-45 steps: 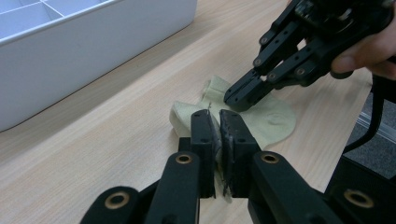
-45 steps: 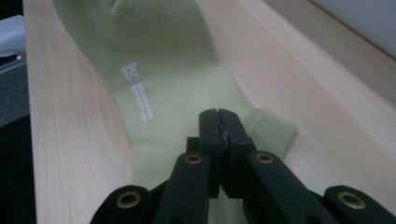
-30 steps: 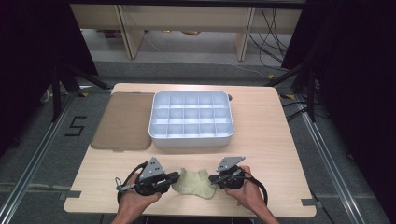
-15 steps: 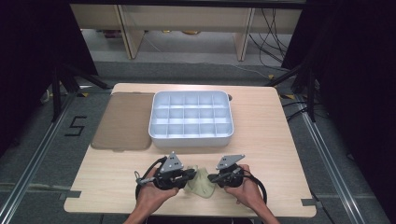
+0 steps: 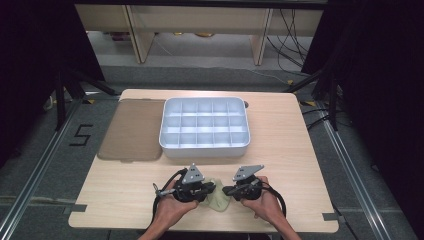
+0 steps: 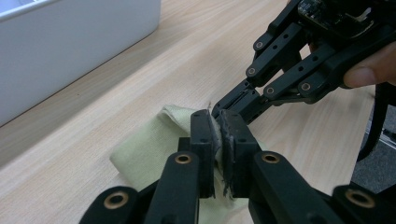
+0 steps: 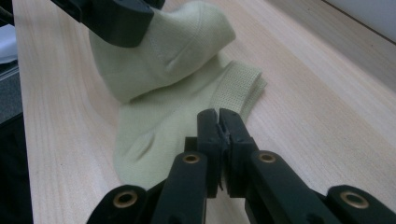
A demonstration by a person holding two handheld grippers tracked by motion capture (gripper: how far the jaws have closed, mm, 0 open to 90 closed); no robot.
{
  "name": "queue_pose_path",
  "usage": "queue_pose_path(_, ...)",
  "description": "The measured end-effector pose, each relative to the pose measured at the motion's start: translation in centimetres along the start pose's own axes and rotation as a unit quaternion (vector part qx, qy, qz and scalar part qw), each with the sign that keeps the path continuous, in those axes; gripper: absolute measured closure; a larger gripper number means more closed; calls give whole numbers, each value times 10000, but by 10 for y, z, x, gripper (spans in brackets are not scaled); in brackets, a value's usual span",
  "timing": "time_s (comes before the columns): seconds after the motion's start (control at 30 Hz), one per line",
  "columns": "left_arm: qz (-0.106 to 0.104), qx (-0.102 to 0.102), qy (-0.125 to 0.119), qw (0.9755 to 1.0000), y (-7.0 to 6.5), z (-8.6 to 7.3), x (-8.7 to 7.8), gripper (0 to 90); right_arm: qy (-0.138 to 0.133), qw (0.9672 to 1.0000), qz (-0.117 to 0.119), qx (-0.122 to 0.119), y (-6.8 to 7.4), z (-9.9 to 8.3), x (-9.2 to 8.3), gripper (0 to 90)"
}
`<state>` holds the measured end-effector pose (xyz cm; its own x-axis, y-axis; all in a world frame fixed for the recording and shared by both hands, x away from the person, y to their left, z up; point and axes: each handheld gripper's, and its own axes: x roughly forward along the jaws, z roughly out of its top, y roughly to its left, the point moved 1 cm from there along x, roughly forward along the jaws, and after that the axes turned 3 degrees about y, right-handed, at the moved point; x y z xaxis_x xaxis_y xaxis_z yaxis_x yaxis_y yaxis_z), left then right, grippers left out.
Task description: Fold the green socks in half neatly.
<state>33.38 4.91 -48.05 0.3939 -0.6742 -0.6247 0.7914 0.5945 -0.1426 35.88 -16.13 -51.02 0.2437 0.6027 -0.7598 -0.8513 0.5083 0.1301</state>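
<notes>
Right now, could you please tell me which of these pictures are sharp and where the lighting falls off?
High view: table evenly lit, surroundings nearly black. Left gripper view: the near jaws and sock sharp, white tray softer. Right gripper view: sock weave crisp, far tabletop blurred.

table point(image 5: 310, 165): light wood | on it: compartment tray point(image 5: 205, 126), brown mat point(image 5: 132, 130), pale-green sock point(image 5: 219, 200)
</notes>
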Motion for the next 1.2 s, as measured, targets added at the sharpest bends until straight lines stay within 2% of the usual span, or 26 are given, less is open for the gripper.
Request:
queue_pose_path(0.07, 19, -6, 31, 10000, -1, 0, 2, 837, 7, 10000, 10, -21, 0, 0, 0, 880)
queue_pose_path(0.1, 0, -70, -31, 10000, -2, 0, 4, 837, 0, 10000, 1, -11, 0, 0, 0, 880)
queue_pose_path(0.13, -1, 10, 54, 10000, -1, 0, 4, 837, 0, 10000, 2, -13, 0, 0, 0, 880)
queue_pose_path(0.2, -27, -64, 1, 10000, -3, -1, 8, 837, -3, 10000, 13, -49, -1, 0, 0, 880)
queue_pose_path(0.27, -58, -14, 43, 10000, -3, 0, 10, 837, -5, 10000, 18, -55, -1, 0, 0, 880)
queue_pose_path(0.3, -40, -104, -5, 9999, -6, 1, 12, 837, -11, 10000, 15, -79, -1, 0, 0, 880)
queue_pose_path(0.33, -16, 32, 100, 9999, -4, 1, 13, 837, -2, 10000, 32, -62, -1, 0, 0, 880)
queue_pose_path(0.43, -71, -7, 50, 10000, -8, 2, 17, 837, -56, 10000, 62, 15, -3, 0, -2, 870)
queue_pose_path(0.53, -88, 53, 113, 9999, -8, 2, 19, 836, -167, 9998, 41, 93, -7, -2, -8, 868)
queue_pose_path(0.57, -94, -28, 73, 9999, -9, 1, 22, 836, -182, 9997, 63, 178, -8, -2, -11, 867)
queue_pose_path(0.6, -99, 72, 151, 9998, -9, 1, 22, 835, -235, 9996, 24, 132, -10, -3, -14, 867)
queue_pose_path(0.7, -129, 48, 152, 9998, -12, 0, 27, 828, -350, 9990, -71, 275, -15, -6, -27, 866)
queue_pose_path(0.73, -102, 113, 224, 9996, -12, 0, 28, 826, -370, 9989, -82, 270, -16, -6, -29, 866)
queue_pose_path(0.77, -150, 38, 213, 9997, -12, 0, 30, 823, -389, 9988, -105, 268, -18, -8, -31, 866)
queue_pose_path(0.8, -149, 73, 225, 9996, -12, 0, 32, 816, -414, 9986, -128, 315, -18, -9, -32, 865)
queue_pose_path(0.83, -150, 84, 252, 9995, -12, 0, 33, 807, -403, 9987, -105, 297, -20, -11, -33, 864)
queue_pose_path(0.9, -259, -55, 175, 9995, -14, 0, 36, 772, -426, 9986, -97, 310, -22, -12, -35, 864)
queue_pose_path(0.93, -425, 13, 167, 9990, -13, 1, 37, 752, -400, 9985, -137, 351, -22, -12, -36, 864)
queue_pose_path(0.97, -438, -38, 154, 9989, -14, 1, 37, 725, -432, 9987, -133, 250, -23, -13, -35, 864)
queue_pose_path(1.03, -465, -60, 115, 9988, -13, 1, 36, 660, -370, 9981, -158, 472, -21, -13, -38, 863)
queue_pose_path(1.1, -578, -115, 22, 9983, -9, 3, 31, 611, -420, 9980, -162, 435, -21, -13, -39, 863)
queue_pose_path(1.2, -586, -355, -153, 9975, -3, 6, 22, 525, -434, 9982, -199, 360, -23, -13, -40, 859)
